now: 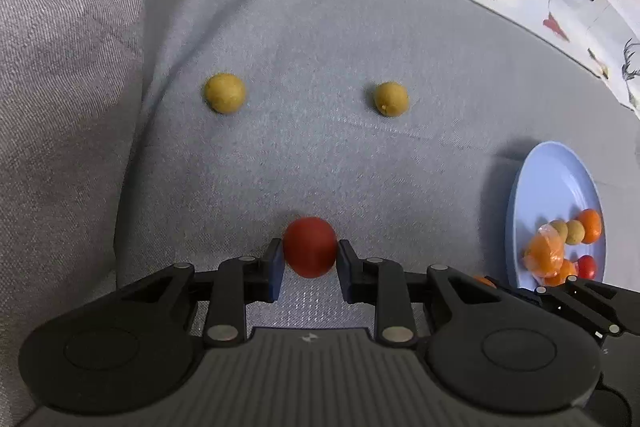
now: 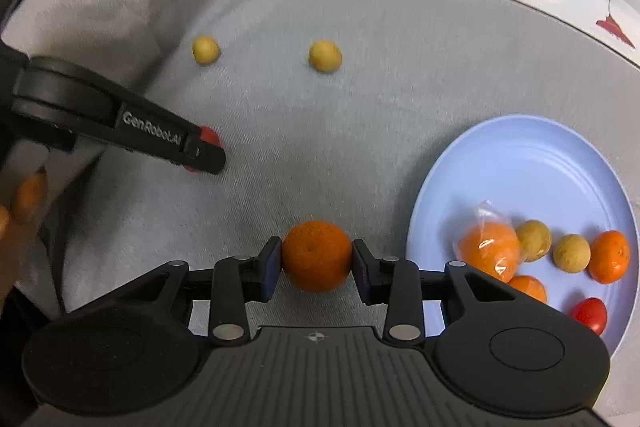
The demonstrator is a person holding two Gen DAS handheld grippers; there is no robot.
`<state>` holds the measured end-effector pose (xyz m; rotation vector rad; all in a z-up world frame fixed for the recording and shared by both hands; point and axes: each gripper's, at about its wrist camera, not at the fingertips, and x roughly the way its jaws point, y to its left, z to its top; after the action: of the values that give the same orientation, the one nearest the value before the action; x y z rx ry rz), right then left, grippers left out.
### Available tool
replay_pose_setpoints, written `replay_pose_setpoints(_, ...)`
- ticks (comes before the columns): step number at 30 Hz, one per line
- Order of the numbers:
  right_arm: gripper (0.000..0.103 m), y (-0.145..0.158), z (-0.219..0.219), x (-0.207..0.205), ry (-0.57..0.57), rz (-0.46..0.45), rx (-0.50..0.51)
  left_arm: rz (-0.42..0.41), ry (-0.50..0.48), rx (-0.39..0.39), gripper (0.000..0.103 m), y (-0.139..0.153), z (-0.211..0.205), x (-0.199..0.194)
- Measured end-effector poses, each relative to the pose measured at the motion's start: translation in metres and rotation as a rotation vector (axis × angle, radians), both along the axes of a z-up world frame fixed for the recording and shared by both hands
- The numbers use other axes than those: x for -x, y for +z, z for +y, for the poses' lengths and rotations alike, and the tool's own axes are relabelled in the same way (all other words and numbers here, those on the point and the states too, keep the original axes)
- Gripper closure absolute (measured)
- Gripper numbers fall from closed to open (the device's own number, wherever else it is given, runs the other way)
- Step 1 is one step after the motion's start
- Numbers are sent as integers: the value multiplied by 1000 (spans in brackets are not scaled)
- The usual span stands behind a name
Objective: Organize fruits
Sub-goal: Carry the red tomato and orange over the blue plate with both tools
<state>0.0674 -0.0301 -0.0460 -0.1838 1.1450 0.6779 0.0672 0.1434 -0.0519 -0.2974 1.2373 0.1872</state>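
Jaws on fruit; bare cloth (image 1: 320, 155) beyond

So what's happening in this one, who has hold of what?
A person is sorting fruit off a grey cloth onto a blue plate. The left gripper is closed on a red tomato, the right gripper on an orange; both fruits sit low over the cloth. Two yellow fruits lie loose beyond. The plate already holds several fruits.

Red tomato (image 1: 310, 247) and orange (image 2: 317, 255) on grey cloth, each pinched between pads. Two yellow fruits (image 1: 225, 93) (image 1: 391, 99) loose beyond. Blue plate (image 2: 520, 163) holds mixed fruit.
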Motion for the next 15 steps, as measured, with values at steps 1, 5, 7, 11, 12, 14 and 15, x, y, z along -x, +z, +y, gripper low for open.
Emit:
replay_pose_setpoints(1,64,3,-1,0,-3,-10,-7,-12,-2,-1,73,3,0,1)
replay_pose_setpoints(5,64,22,-10,2,-12,-80,-36,-84,-14,-36,73,17,-3,6)
replay_pose_setpoints(7,64,38,-18,4,-20,-142,-60,-129,-27,-66,73,26,-9,8)
replay_pose_setpoints(11,64,72,-44,6,-59,-255,-125,-239,-63,-99,73,45,-24,15)
replay_pose_setpoints(12,64,80,-53,7,-60,-294,-134,-257,-67,-98,73,48,-29,17)
replay_pose_setpoints(14,64,91,-68,10,-62,-376,-138,-285,-80,-98,73,52,-40,19)
replay_pose_setpoints(15,64,93,-75,10,-76,-406,-138,-298,-93,-98,73,54,-45,20)
